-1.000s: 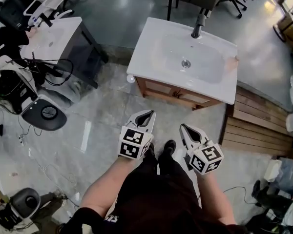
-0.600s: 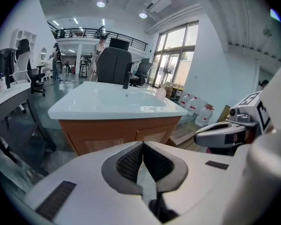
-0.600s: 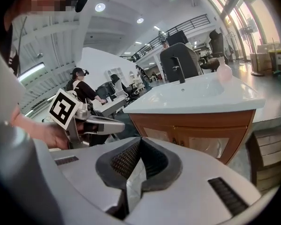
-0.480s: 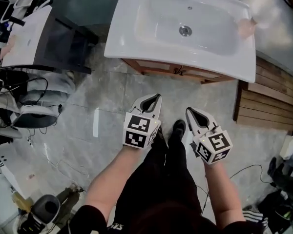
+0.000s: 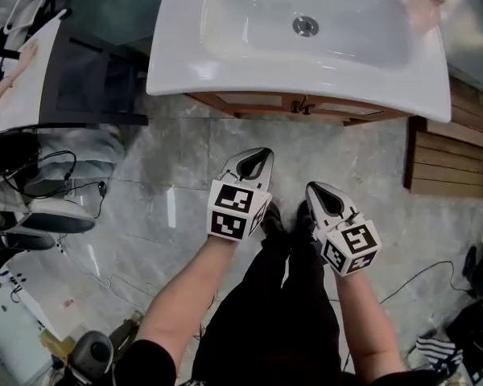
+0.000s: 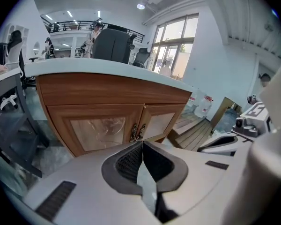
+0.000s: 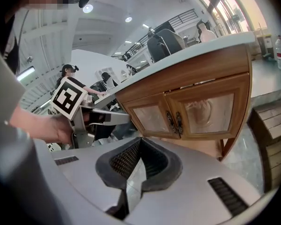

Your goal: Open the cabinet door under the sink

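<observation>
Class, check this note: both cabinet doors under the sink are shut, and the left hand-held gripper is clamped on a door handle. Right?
No: the left gripper view shows the left hand-held gripper shut on nothing, short of the door handles. Both cabinet doors under the sink are shut.

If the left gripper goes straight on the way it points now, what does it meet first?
Likely the cabinet doors, near their middle handles; from the left gripper the way looks free, though depth is unclear.

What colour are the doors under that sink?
The cabinet doors are warm brown wood with pale panels; clearest in the left gripper view.
</observation>
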Tool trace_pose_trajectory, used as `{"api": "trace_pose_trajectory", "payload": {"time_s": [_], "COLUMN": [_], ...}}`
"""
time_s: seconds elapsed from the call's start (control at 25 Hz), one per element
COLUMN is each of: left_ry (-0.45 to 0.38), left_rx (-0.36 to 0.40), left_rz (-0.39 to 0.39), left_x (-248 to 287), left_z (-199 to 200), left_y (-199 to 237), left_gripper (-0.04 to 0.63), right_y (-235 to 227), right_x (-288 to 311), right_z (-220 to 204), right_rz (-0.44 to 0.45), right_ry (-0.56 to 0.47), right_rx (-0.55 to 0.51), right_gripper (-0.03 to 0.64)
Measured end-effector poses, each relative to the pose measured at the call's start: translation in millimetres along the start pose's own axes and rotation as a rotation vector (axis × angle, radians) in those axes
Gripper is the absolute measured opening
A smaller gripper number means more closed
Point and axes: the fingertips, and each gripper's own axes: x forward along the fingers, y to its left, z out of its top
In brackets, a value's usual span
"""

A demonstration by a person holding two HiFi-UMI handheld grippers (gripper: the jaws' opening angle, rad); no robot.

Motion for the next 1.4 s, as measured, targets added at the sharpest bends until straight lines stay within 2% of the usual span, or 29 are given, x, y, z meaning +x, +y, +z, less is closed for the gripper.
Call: {"api": "trace_pose_trajectory", "payload": {"time_s": [0.28, 0.56, 0.64, 0.72, 0.88, 1.12, 1.4], "left_ry": [-0.036, -0.055, -0.06, -0.07, -0.058, -0.053, -0.059], "left_rx": [0.018, 0.034, 0.027, 0.017, 0.014, -0.007, -0.025], "left_rz": [-0.029, 0.0, 0.002, -0.005, -0.01, 0.01, 0.036], "left_x": [60, 117, 129, 141, 164, 182, 194], "left_z": [-3, -21, -24, -26, -34, -32, -19], "left_y": [4, 11, 13, 15, 16, 23, 27], "left_gripper": [0.02, 0.021, 0.045, 0.102, 0.137, 0.146, 0.133], "right_y": [-36, -56, -58, -62, -72, -80, -93], "right_x": [27, 49, 52, 54, 50, 43, 39], "right_z": [-14, -21, -31, -45, -76, -98, -89], "right_rz": [0.0, 0.036, 0.045, 0.046, 0.036, 0.043, 0.034], "right_ry": [0.009, -0.02, -0.015, -0.002, 0.028, 0.045, 0.031], "right_rx": [-0.031, -0.102, -0.108, -0.1, -0.06, -0.037, -0.039], "right_gripper": [0.012, 0.014, 0.012, 0.014, 0.014, 0.014, 0.014]}}
